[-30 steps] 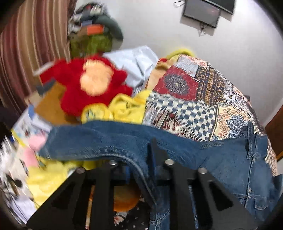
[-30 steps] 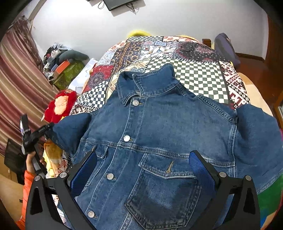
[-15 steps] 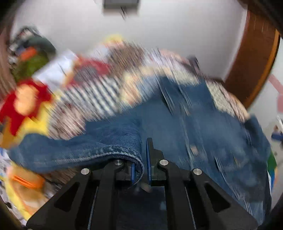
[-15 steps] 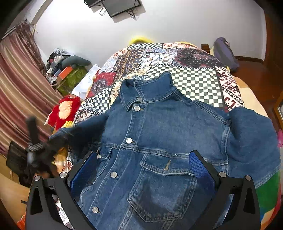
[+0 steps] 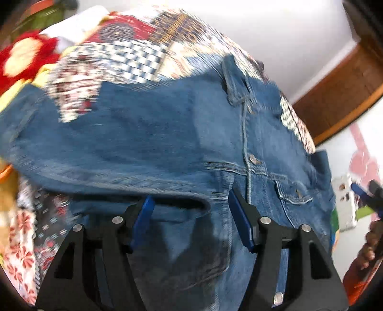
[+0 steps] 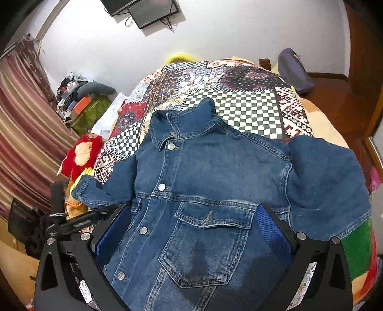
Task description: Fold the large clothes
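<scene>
A blue denim jacket (image 6: 203, 179) lies front up and buttoned on the patchwork bedspread (image 6: 251, 112), collar toward the far wall. My left gripper (image 5: 191, 215) hovers over the jacket (image 5: 167, 134) near its left sleeve. Its jaws are opening, and the blue pads (image 5: 143, 215) stand clear of the denim fold below them. In the right wrist view the left gripper (image 6: 71, 222) sits just beside the sleeve cuff (image 6: 83, 189) at the bed's left edge. My right gripper (image 6: 191, 227) is open above the chest pocket (image 6: 210, 220), holding nothing.
A red plush toy (image 6: 83, 153) and yellow cloth lie at the bed's left side. Beyond them are a striped curtain (image 6: 24, 119) and a pile of bags and boxes (image 6: 83, 100). A screen (image 6: 153, 12) hangs on the wall, and dark wooden furniture (image 6: 359, 71) stands at the right.
The left gripper, shut on the sleeve cuff before, has swung right toward the jacket body, tilted downward and opened, letting the cuff go. The right gripper has shifted only slightly.
</scene>
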`<action>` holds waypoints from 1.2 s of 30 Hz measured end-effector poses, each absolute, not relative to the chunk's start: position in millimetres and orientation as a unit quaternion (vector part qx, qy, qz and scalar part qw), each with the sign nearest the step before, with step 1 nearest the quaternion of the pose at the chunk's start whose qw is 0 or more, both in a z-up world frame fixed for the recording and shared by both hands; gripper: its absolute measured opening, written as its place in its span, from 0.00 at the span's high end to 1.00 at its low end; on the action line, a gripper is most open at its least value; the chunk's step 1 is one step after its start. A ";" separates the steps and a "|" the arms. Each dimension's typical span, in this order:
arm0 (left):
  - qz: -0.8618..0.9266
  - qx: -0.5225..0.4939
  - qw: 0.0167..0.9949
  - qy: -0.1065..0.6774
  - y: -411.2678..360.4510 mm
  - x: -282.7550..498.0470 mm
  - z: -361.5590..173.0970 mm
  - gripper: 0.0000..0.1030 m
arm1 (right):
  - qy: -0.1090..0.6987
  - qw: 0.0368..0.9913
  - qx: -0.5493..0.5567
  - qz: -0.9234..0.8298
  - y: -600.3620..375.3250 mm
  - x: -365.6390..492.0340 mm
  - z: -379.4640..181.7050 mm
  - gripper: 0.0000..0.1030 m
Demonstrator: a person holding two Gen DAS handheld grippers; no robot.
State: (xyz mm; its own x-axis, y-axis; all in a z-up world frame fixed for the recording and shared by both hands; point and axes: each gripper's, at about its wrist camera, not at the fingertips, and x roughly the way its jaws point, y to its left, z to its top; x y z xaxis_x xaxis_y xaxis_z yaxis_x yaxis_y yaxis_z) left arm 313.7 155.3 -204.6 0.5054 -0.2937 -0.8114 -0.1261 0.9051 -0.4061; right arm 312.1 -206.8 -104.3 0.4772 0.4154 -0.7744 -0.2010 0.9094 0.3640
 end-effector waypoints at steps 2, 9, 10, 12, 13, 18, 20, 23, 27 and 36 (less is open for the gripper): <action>-0.034 -0.232 0.845 0.481 178.0 300.7 -198.4 0.39 | 0.482 0.849 0.112 0.184 -202.5 314.2 -107.0 0.00; 0.047 -0.293 0.838 0.458 253.0 283.4 -207.4 0.32 | 0.494 0.840 0.105 0.199 -180.1 320.3 -116.1 0.00; 0.055 -0.310 0.831 0.459 264.9 286.0 -213.9 0.32 | 0.495 0.839 0.106 0.200 -177.6 320.7 -117.4 0.00; 0.063 -0.329 0.825 0.455 276.4 292.2 -223.3 0.32 | 0.496 0.837 0.106 0.203 -173.0 321.5 -118.8 0.00; 0.067 -0.332 0.824 0.454 279.5 295.4 -225.2 0.32 | 0.497 0.837 0.104 0.203 -171.2 321.8 -119.1 0.00; 0.065 -0.315 0.835 0.447 282.8 320.9 -225.7 0.62 | 0.502 0.838 0.083 0.195 -169.1 325.4 -123.1 0.00; 0.065 -0.289 0.845 0.444 276.8 329.8 -216.3 0.90 | 0.507 0.837 0.083 0.191 -172.0 327.2 -126.1 0.00; 0.061 -0.258 0.866 0.424 259.1 338.6 -193.7 0.92 | 0.506 0.836 0.098 0.188 -178.9 329.1 -127.3 0.00; 0.026 -0.210 0.901 0.379 214.5 350.9 -146.4 0.94 | 0.500 0.837 0.119 0.185 -186.8 331.6 -126.3 0.00; -0.146 -0.154 0.917 0.339 68.6 380.7 -88.2 0.94 | 0.469 0.856 0.123 0.178 -207.7 324.8 -108.7 0.00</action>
State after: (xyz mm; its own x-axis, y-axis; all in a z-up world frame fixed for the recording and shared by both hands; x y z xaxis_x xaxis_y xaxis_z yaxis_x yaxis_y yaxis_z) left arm 380.7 68.6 -88.2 0.7276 -0.3727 -0.5759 0.1642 0.9098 -0.3813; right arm 324.8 -207.7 -108.7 0.4955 0.4206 -0.7600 -0.1904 0.9063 0.3774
